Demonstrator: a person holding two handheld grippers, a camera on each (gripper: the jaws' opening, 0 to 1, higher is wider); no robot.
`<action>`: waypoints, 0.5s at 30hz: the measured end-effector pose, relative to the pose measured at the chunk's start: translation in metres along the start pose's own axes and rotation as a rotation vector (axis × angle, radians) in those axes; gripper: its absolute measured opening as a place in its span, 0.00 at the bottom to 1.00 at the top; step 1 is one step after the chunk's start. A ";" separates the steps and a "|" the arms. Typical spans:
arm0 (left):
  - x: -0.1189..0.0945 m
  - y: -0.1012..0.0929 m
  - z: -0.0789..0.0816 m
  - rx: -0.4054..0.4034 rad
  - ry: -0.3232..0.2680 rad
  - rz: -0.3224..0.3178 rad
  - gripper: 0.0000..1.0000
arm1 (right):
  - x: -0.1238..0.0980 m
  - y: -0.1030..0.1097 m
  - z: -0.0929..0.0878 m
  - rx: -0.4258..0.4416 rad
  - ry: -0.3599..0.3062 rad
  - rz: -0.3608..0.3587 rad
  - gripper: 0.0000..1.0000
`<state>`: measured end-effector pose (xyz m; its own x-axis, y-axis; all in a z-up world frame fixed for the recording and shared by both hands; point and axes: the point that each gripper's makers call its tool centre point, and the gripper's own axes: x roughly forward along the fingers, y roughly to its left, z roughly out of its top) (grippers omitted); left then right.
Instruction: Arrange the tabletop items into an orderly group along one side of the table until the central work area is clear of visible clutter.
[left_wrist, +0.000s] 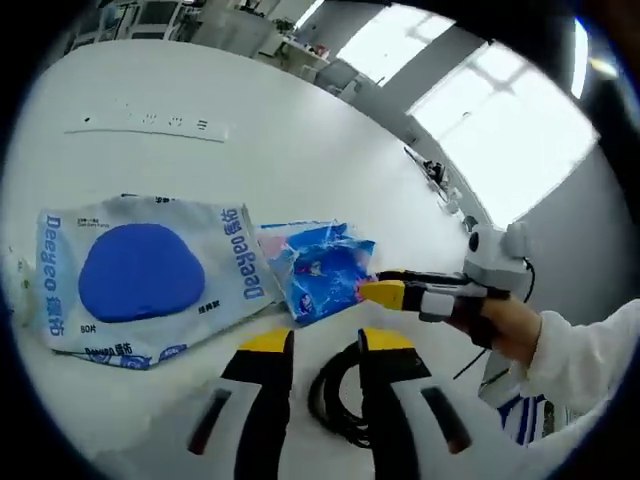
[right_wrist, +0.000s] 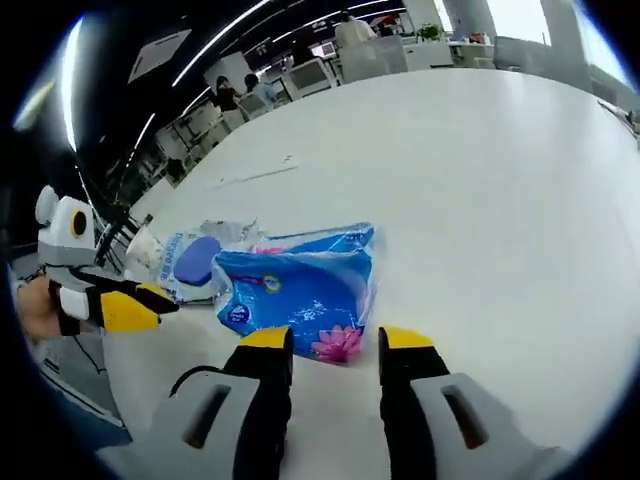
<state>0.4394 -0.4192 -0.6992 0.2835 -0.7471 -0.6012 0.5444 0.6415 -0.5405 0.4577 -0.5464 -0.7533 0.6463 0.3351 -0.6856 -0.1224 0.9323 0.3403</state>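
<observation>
On the white table (right_wrist: 480, 180), everything worth noting sits close to the blue tissue pack (right_wrist: 300, 290), so I'll take that as the marker. It lies flat, just ahead of the right gripper (right_wrist: 335, 345), whose yellow-tipped jaws are spread with nothing between them, their tips just short of the pack's near edge. In the left gripper view the same blue tissue pack (left_wrist: 325, 265) has the right gripper (left_wrist: 385, 290) reaching in against its far side; whether it touches the wrapper I cannot tell.

Just beside the tissue pack, touching or slightly overlapping it, lies a larger white wipes pack (left_wrist: 145, 275) with a blue oval on its face. On the near side of the tissue pack, a coil of black cable (left_wrist: 340, 390) lies under the left gripper (left_wrist: 325, 345), whose jaws are also spread and hold nothing.

Both packs look light and soft: crinkly plastic film over a squashy filling, likely slippery on this smooth table, so a push may skate them rather than turn them. I'd judge the best hold on the tissue pack is across a short edge or a corner of its body, where the film bunches, pinching gently. The cable looks limp and would sag; taking several loops at once seems wise.
</observation>
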 end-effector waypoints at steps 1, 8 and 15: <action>-0.007 0.001 0.000 0.035 -0.020 0.002 0.35 | -0.001 0.002 0.001 -0.017 -0.005 0.001 0.42; -0.038 0.025 0.007 0.162 -0.135 0.130 0.88 | -0.007 0.020 0.008 -0.069 -0.058 0.011 0.87; -0.058 0.038 0.010 0.105 -0.196 0.165 0.98 | -0.022 0.032 -0.002 -0.060 -0.044 0.025 0.87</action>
<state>0.4517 -0.3529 -0.6786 0.5171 -0.6597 -0.5454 0.5537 0.7437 -0.3747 0.4381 -0.5234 -0.7280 0.6751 0.3534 -0.6476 -0.1830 0.9306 0.3171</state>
